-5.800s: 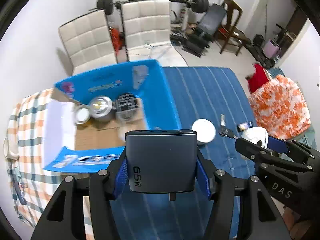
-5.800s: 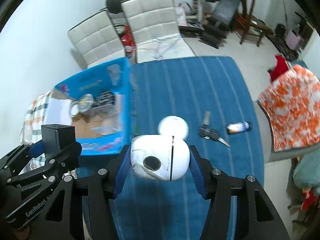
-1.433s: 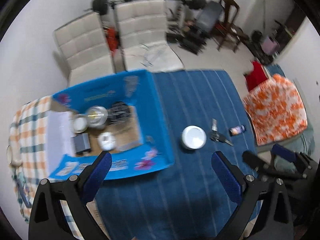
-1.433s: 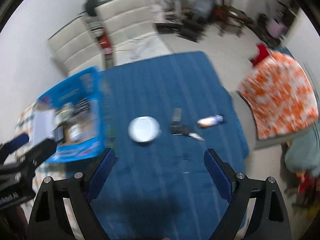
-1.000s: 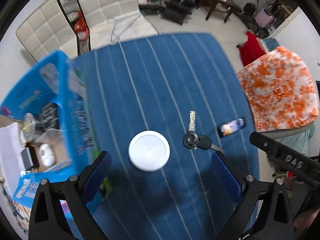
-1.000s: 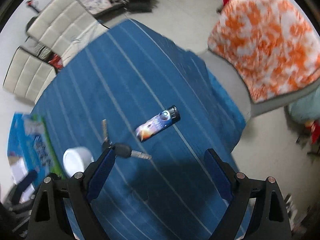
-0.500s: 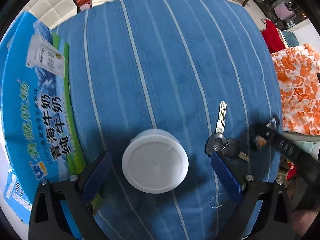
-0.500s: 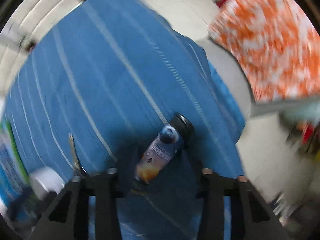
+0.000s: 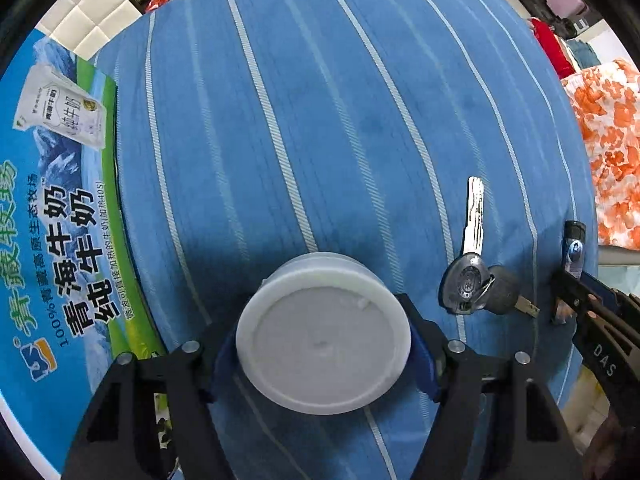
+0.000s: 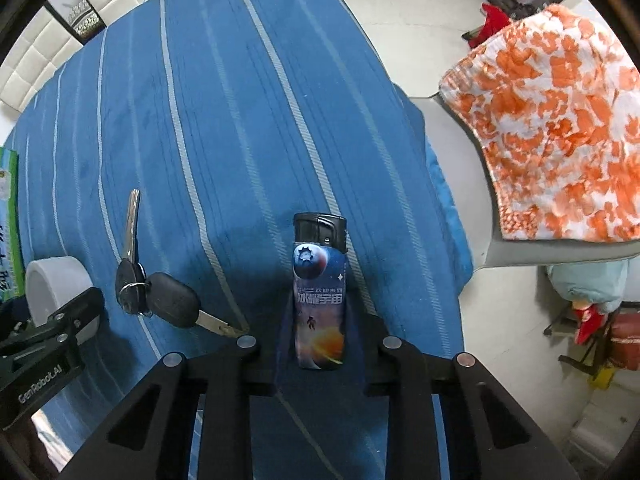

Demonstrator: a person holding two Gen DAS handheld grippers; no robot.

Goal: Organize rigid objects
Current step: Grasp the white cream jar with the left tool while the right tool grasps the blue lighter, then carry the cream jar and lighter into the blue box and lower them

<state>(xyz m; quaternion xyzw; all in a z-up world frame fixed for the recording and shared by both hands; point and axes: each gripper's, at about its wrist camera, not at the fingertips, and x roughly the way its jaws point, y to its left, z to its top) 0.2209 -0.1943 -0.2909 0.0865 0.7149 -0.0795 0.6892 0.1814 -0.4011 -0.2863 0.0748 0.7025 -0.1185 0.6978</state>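
1. Your left jaws are closed around the white tub [image 9: 323,346], blue pads touching its sides at 3 and 9 o'clock; your right jaws are clamped on the lighter [image 10: 319,296], gripping its lower half.
2. Both things rest on the striped blue worktop [image 9: 304,128]. The keys [image 9: 476,280] lie between them, at 3 o'clock from the tub, untouched.
3. The box [image 9: 52,216] stands at 9 o'clock of the tub, just beside it.
4. Lift both straight up before swinging toward the box, I'd say; the tub is wide and smooth, so keep the squeeze firm and level.
5. The lighter is held low with its black head pointing to 12 o'clock; tilt gently or it may pivot.
6. The left gripper [image 9: 323,360] and the right gripper [image 10: 319,344] both point steeply down at the worktop, the right one near the edge.
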